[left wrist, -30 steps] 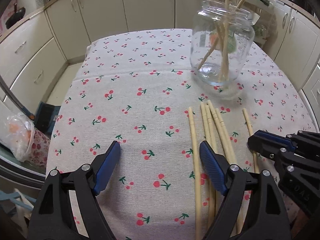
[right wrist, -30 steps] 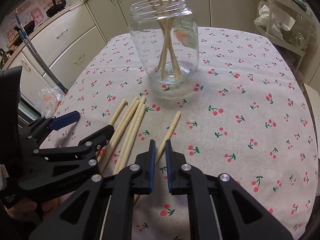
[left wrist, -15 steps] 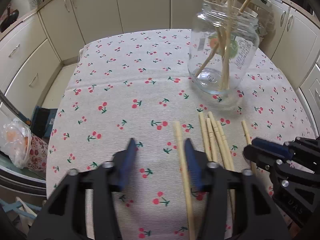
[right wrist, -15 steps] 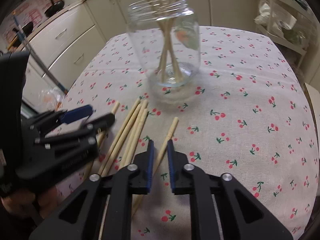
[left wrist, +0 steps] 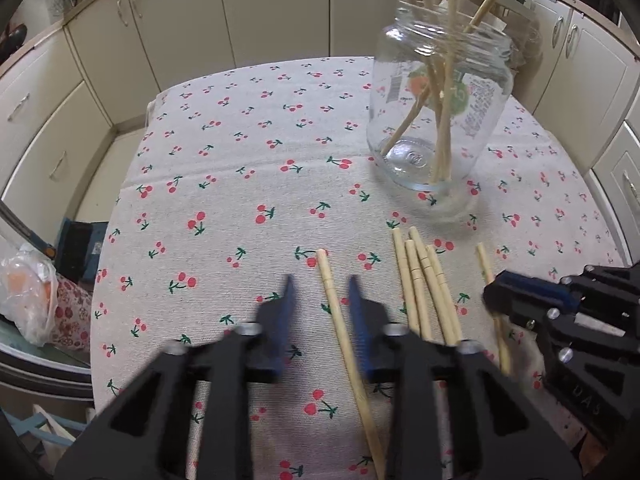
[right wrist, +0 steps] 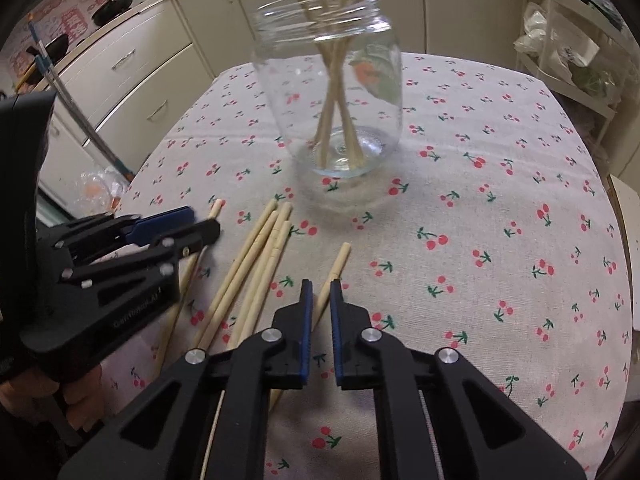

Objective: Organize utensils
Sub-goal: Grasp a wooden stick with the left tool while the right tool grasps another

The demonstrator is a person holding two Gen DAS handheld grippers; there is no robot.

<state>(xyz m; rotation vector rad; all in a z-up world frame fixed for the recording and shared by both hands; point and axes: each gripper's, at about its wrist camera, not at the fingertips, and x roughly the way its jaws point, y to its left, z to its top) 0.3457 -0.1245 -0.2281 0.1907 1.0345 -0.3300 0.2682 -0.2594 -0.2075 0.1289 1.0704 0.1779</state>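
Observation:
A clear glass jar [left wrist: 438, 120] [right wrist: 336, 92] stands on the cherry-print tablecloth with several wooden chopsticks upright in it. More chopsticks lie flat in front of it: a bundle [left wrist: 424, 284] [right wrist: 256, 268], one to the left [left wrist: 340, 320] and one to the right [left wrist: 490, 280] [right wrist: 332, 276]. My left gripper [left wrist: 320, 288] [right wrist: 200, 220] is low over the cloth, its jaws partly closed around the left chopstick with a gap on each side. My right gripper [right wrist: 319, 288] [left wrist: 496, 292] has its jaws narrowly apart around the right chopstick.
The cherry tablecloth [left wrist: 248, 168] covers a round table. Cream kitchen cabinets [left wrist: 172, 32] surround it. A plastic bag [left wrist: 28, 292] lies off the table's left edge. A wire rack with bags [right wrist: 568, 48] stands at the right.
My left gripper has shifted right over the left chopstick and its jaws have narrowed from wide open to partly closed around it. The right gripper has barely moved.

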